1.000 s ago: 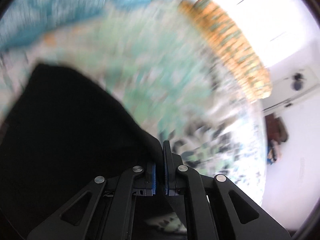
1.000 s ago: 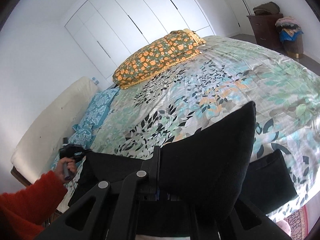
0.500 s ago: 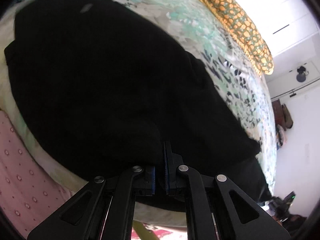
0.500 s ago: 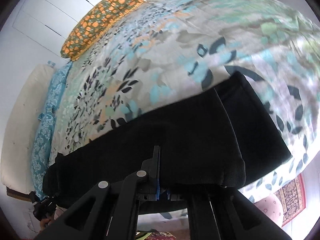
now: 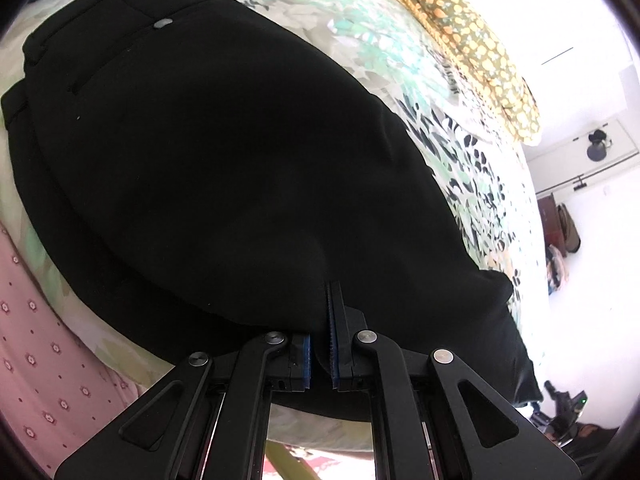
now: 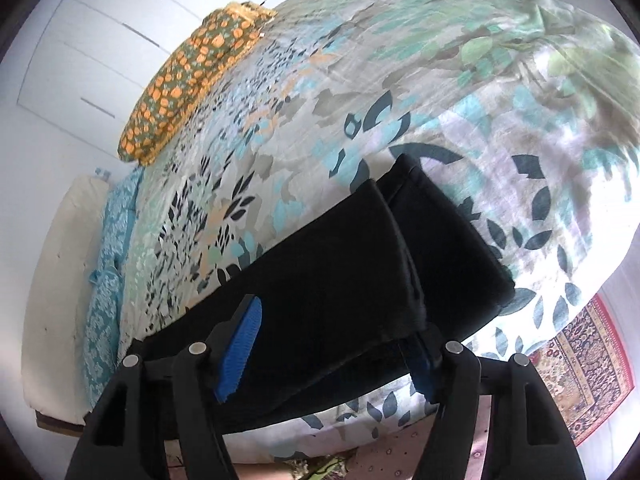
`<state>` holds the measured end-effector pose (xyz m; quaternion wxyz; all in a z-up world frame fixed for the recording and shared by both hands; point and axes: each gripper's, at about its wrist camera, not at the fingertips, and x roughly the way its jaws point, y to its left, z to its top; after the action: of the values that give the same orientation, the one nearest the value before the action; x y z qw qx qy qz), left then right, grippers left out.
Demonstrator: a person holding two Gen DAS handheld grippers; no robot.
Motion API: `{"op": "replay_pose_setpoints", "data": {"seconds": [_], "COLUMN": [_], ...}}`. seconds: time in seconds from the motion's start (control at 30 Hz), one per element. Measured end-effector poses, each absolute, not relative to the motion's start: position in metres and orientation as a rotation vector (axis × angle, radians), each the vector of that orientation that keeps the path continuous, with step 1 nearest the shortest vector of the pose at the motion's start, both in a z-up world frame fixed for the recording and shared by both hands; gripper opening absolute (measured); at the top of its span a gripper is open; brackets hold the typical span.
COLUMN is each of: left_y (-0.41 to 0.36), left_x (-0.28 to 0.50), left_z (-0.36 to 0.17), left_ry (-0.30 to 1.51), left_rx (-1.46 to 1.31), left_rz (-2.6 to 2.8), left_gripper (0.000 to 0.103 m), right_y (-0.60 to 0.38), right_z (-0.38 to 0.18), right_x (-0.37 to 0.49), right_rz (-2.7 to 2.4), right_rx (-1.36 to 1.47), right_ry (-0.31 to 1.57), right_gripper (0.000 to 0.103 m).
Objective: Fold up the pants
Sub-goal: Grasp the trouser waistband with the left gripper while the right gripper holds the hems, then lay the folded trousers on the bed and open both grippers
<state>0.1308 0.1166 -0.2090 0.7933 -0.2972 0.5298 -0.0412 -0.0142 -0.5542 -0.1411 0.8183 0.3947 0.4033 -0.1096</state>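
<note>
Black pants [image 5: 220, 140] lie spread on the floral bedspread [image 5: 400, 60], their waistband and a grey button [image 5: 162, 23] at the upper left. My left gripper [image 5: 330, 292] sits at the near edge of the bed, shut on a pinch of the pants' near edge. In the right wrist view the pants [image 6: 360, 260] show as two folded leg layers along the bed's near edge. My right gripper [image 6: 340, 316] straddles them with its jaws opening. The blue pads [image 6: 240, 344] stand apart from the cloth between them.
An orange-flowered pillow [image 6: 192, 76] lies at the far end of the bed, a blue patterned cushion [image 6: 108, 280] along its left side next to a white mattress [image 6: 52, 280]. A patterned rug [image 6: 592, 368] covers the floor at the right. Pink sheet [image 5: 40, 360] hangs below the bedspread.
Both grippers came down to the bed, laying the lifted black cloth flat. The right gripper, shut on the leg before, has spread its fingers. The left stayed shut and has been still lately.
</note>
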Motion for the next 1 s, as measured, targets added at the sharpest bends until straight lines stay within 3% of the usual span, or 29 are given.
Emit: {"op": "replay_pose_setpoints", "data": {"seconds": [0.03, 0.07, 0.1, 0.13, 0.27, 0.37, 0.67, 0.87, 0.93, 1.0], "left_y": [0.118, 0.117, 0.121, 0.12, 0.114, 0.1, 0.094, 0.113, 0.119, 0.123], "left_x": [0.132, 0.133, 0.129, 0.13, 0.121, 0.117, 0.123, 0.117, 0.114, 0.109], "left_z": [-0.211, -0.214, -0.215, -0.215, -0.199, -0.201, -0.217, -0.219, -0.219, -0.217], "left_ry": [1.142, 1.146, 1.149, 1.151, 1.14, 1.175, 1.239, 1.241, 1.228, 1.221], "left_rx": [-0.638, -0.638, -0.637, -0.636, -0.617, -0.56, -0.536, -0.642, -0.67, -0.677], "left_rz": [-0.088, -0.088, -0.088, -0.088, -0.136, -0.153, -0.133, -0.103, -0.099, -0.104], "left_gripper": [0.006, 0.006, 0.005, 0.005, 0.005, 0.005, 0.006, 0.018, 0.008, 0.006], "right_y": [-0.558, -0.559, -0.56, -0.56, -0.559, -0.565, -0.568, -0.566, -0.565, -0.564], "right_z": [-0.141, -0.141, -0.139, -0.136, -0.119, -0.135, -0.159, -0.16, -0.16, -0.16], "right_x": [-0.015, -0.014, -0.012, -0.01, -0.018, -0.021, -0.023, -0.022, -0.021, -0.02], "right_rz": [-0.227, -0.226, -0.24, -0.256, -0.317, -0.385, -0.431, -0.434, -0.438, -0.443], "right_rx": [0.853, 0.845, 0.806, 0.762, 0.606, 0.533, 0.517, 0.514, 0.513, 0.51], "right_ry": [0.855, 0.86, 0.879, 0.899, 0.901, 0.988, 1.011, 1.009, 1.009, 1.009], "right_gripper": [0.067, 0.057, 0.023, 0.013, 0.013, 0.013, 0.013, 0.013, 0.013, 0.013]}}
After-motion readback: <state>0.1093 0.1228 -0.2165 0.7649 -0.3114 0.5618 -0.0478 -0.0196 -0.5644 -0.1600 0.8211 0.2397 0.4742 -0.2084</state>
